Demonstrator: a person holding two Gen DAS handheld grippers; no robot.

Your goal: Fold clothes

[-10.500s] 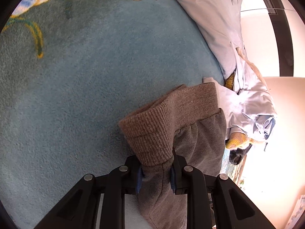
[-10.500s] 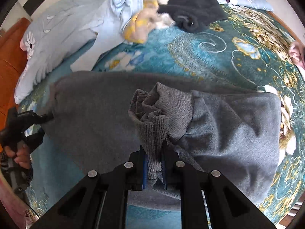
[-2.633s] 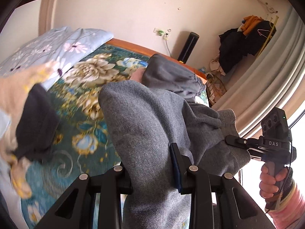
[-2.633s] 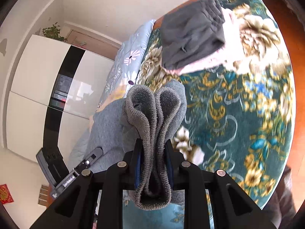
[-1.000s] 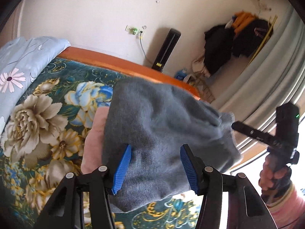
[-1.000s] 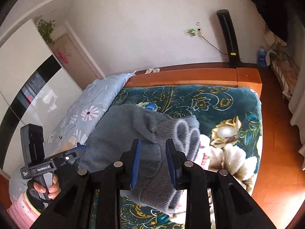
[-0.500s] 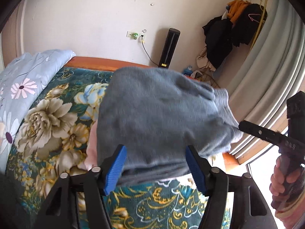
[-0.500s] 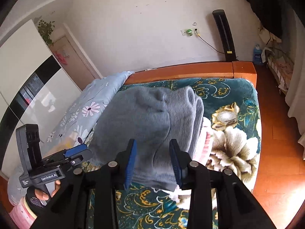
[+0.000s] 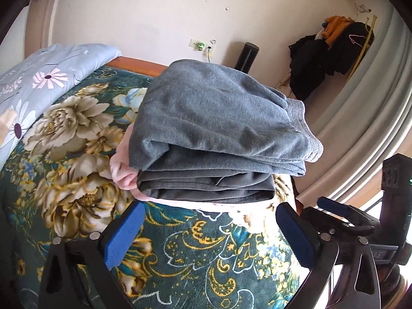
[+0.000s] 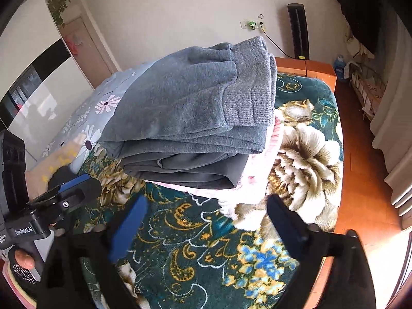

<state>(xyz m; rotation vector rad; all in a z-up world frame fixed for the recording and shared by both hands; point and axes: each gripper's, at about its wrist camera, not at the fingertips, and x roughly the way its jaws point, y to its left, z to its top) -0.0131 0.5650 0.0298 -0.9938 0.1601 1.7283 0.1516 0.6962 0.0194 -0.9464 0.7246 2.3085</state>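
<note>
A folded grey sweatshirt (image 9: 213, 118) lies on top of a stack, over a darker grey folded garment (image 9: 206, 185) and a pink one (image 9: 121, 170), on the floral bed. It also shows in the right wrist view (image 10: 185, 105). My left gripper (image 9: 208, 229) is open and empty, just in front of the stack. My right gripper (image 10: 206, 219) is open and empty, also in front of the stack. Each gripper shows in the other's view: the right one (image 9: 342, 213) at the right edge, the left one (image 10: 64, 193) at the left edge.
The teal floral blanket (image 9: 193, 252) covers the bed. A light blue flowered quilt (image 9: 38, 77) lies at the left. More clothes (image 10: 51, 170) lie by it. The wooden bed frame (image 10: 303, 69), a black tower (image 10: 298, 31), a wall, and hanging dark clothes (image 9: 329, 51) stand beyond.
Both grippers let go of the grey sweatshirt, which now rests on the stack. Both have opened wider and drawn back from it over the last second.
</note>
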